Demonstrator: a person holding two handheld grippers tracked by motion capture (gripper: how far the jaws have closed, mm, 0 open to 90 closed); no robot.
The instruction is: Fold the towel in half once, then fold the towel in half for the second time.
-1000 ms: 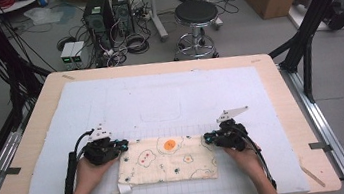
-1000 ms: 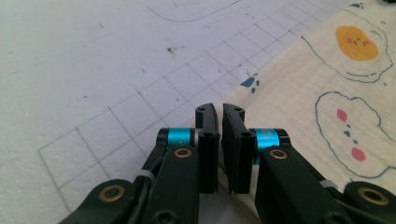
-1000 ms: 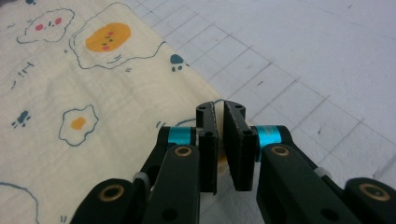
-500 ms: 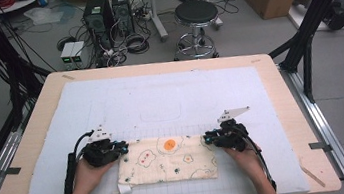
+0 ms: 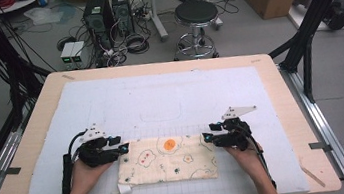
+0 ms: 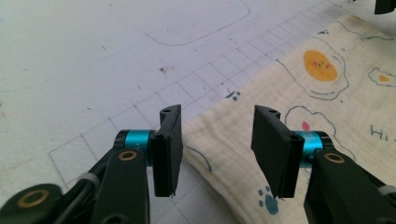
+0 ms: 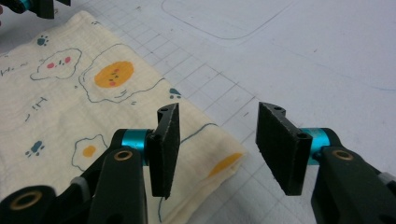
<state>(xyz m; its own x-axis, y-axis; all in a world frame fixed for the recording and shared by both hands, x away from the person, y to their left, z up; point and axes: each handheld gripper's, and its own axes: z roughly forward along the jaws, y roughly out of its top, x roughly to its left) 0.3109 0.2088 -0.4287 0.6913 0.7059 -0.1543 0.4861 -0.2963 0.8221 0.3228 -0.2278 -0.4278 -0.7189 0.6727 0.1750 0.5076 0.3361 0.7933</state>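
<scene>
So we've just been opening both the left gripper [image 5: 125, 148] and right gripper [image 5: 206, 138], jaws spread, nothing pinched, folded cloth [image 5: 167, 160] lower centre; next probably another fold

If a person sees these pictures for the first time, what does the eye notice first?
First, the cream cloth printed with fried eggs, lying folded flat on the white mat at the near edge. Next, the two black tongs at its far corners, left and right. Their jaws have just been opening, the cloth corners lying loose between them.
</scene>
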